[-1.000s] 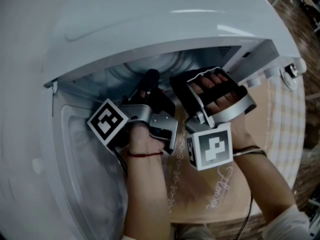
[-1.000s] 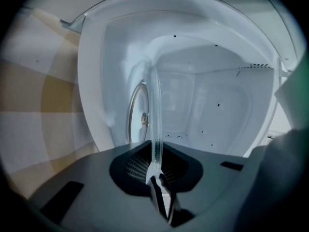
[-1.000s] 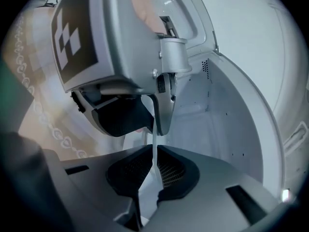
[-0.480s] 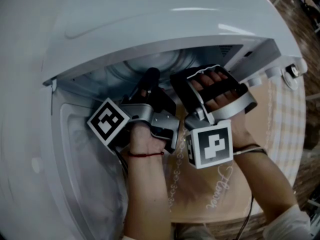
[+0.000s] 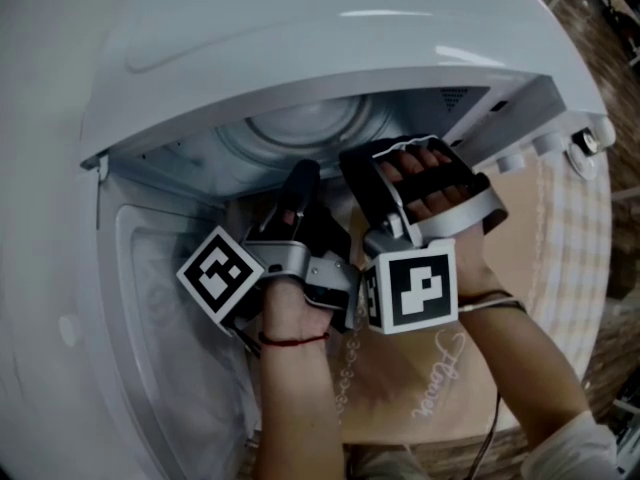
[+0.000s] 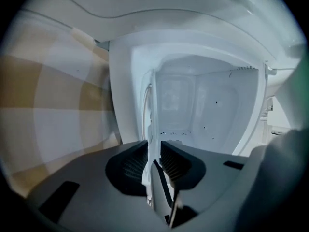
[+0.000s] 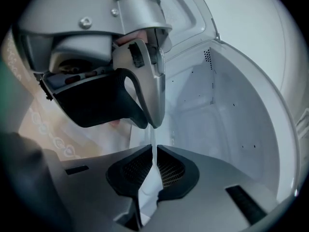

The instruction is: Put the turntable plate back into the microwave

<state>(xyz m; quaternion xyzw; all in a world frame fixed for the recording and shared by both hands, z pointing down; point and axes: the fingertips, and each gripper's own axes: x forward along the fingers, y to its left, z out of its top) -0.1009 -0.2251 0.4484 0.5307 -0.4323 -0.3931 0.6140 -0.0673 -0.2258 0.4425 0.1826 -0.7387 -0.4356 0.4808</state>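
Note:
The glass turntable plate (image 5: 305, 128) lies inside the white microwave (image 5: 300, 38), its round ribbed surface showing in the cavity in the head view. My left gripper (image 5: 300, 180) reaches into the opening. Its jaws are opening, and the plate's rim (image 6: 150, 115) stands edge-on between the pads with a gap on each side (image 6: 153, 151). My right gripper (image 5: 400, 168) is beside it at the right, shut on the plate's thin edge (image 7: 149, 190) at the pads (image 7: 153, 161). The left gripper's silver and black body (image 7: 135, 76) fills the upper left of the right gripper view.
The microwave door (image 5: 160, 338) hangs open at the lower left. The cavity's white walls (image 6: 212, 110) enclose both grippers closely. The microwave stands on a beige patterned cloth (image 5: 420, 388). Wooden floor (image 5: 610, 28) shows at the far right.
The left gripper and its marker cube sit slightly lower in the head view, and more of the glass plate shows in the cavity behind them. The right gripper has barely moved.

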